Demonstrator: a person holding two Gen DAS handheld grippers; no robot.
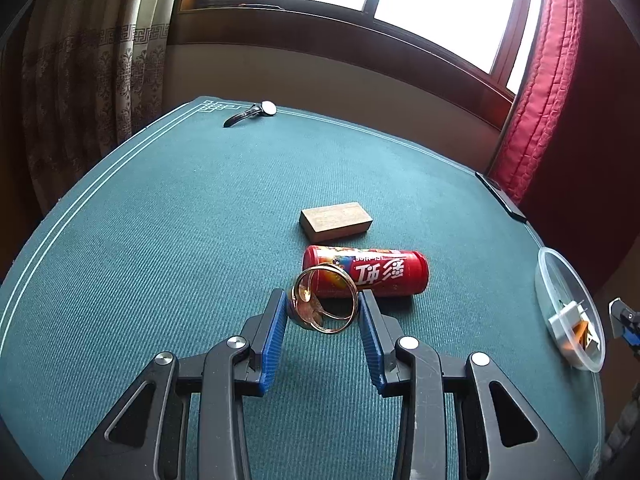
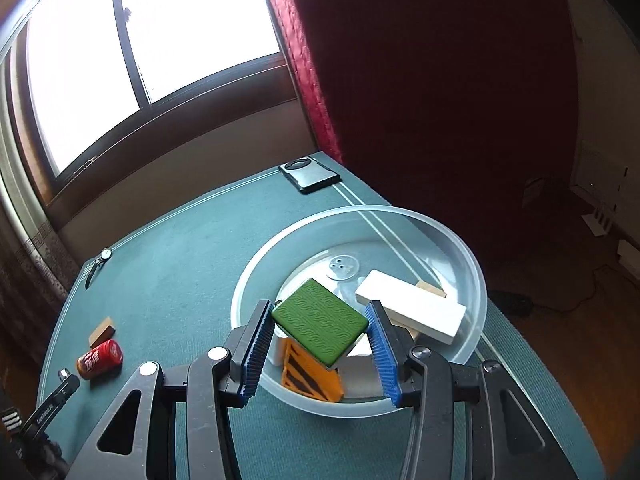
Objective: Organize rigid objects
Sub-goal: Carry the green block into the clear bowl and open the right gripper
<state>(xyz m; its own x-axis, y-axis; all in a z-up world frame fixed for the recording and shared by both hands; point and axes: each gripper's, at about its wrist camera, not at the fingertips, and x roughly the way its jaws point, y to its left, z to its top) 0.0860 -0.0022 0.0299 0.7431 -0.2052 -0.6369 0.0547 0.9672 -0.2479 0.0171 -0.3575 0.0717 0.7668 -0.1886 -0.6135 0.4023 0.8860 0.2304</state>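
Note:
In the left wrist view my left gripper is shut on a gold bangle, its ring pressed between both blue pads just above the green table mat. A red can lies on its side right behind it, and a wooden block lies farther back. In the right wrist view my right gripper is shut on a flat green textured case, tilted, held over the clear plastic bowl. Inside the bowl lie a white block, an orange striped piece and a white piece.
A wristwatch lies at the far edge of the mat. A dark phone-like device rests at the far right corner by the red curtain. The bowl stands at the table's right edge. A window is behind the table.

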